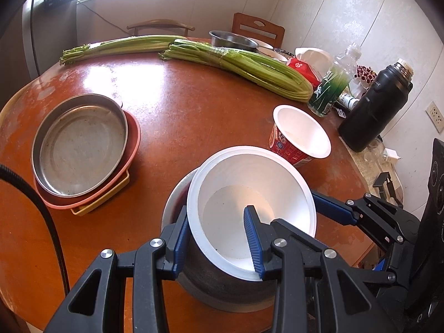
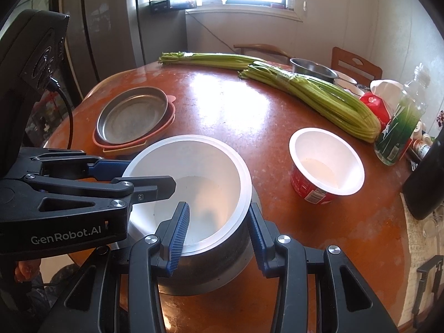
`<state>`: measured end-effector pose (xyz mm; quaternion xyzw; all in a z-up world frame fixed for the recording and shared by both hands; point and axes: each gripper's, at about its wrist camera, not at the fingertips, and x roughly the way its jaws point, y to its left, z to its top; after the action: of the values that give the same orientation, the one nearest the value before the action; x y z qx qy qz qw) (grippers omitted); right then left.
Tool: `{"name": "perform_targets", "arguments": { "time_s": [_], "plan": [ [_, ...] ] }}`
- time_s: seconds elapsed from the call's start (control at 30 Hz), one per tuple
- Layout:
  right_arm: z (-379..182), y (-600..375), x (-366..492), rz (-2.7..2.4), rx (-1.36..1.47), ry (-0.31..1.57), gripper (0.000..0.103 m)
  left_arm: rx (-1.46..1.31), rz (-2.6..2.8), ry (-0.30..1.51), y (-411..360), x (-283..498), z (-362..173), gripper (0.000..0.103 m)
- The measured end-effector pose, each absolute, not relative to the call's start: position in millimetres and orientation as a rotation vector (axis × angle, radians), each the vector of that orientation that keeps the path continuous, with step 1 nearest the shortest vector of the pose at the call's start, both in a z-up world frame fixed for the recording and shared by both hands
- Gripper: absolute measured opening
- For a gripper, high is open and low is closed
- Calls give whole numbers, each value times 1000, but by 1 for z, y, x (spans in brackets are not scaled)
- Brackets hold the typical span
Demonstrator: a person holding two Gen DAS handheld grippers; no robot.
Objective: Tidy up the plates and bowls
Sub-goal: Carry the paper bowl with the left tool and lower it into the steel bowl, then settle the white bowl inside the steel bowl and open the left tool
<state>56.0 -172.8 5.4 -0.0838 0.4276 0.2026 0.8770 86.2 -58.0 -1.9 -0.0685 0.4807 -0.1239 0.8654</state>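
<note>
The left gripper (image 1: 217, 238) reaches forward near the table's near edge, its jaws parted. One blue finger (image 1: 253, 238) sits inside the white bowl (image 1: 249, 194) and the other (image 1: 180, 241) outside the bowl's wall, so the jaws straddle the rim; whether the pads press it cannot be told. The right gripper (image 2: 219, 230) comes in from the right side of the same bowl, jaws also parted, one finger (image 2: 180, 230) inside the bowl and the other (image 2: 256, 233) outside. The two grippers lie close together, roughly at right angles to each other.
</note>
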Motion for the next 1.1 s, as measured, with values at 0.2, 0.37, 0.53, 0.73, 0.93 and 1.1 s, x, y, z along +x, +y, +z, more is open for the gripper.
{"name": "perform_targets", "arguments": {
  "time_s": [0.2, 0.37, 0.53, 0.73, 0.93, 1.1],
  "plan": [
    [0, -170, 59, 418, -187, 903, 45, -134, -256, 1016, -59, 88, -7, 37],
    [-4, -169, 61, 416, -193, 910, 45, -134, -256, 1022, -59, 90, -10, 37],
    [-6, -166, 62, 423, -201, 914, 45, -138, -252, 1026, -56, 92, -13, 37],
    [-9, -163, 63, 421, -208, 924, 45, -138, -257, 1027, -54, 92, -15, 37],
    [-10, -163, 64, 419, -208, 927, 45, -144, -263, 1030, -54, 93, -17, 37],
    [-11, -165, 66, 414, -205, 933, 45, -147, -265, 1027, -54, 93, -17, 37]
  ]
}}
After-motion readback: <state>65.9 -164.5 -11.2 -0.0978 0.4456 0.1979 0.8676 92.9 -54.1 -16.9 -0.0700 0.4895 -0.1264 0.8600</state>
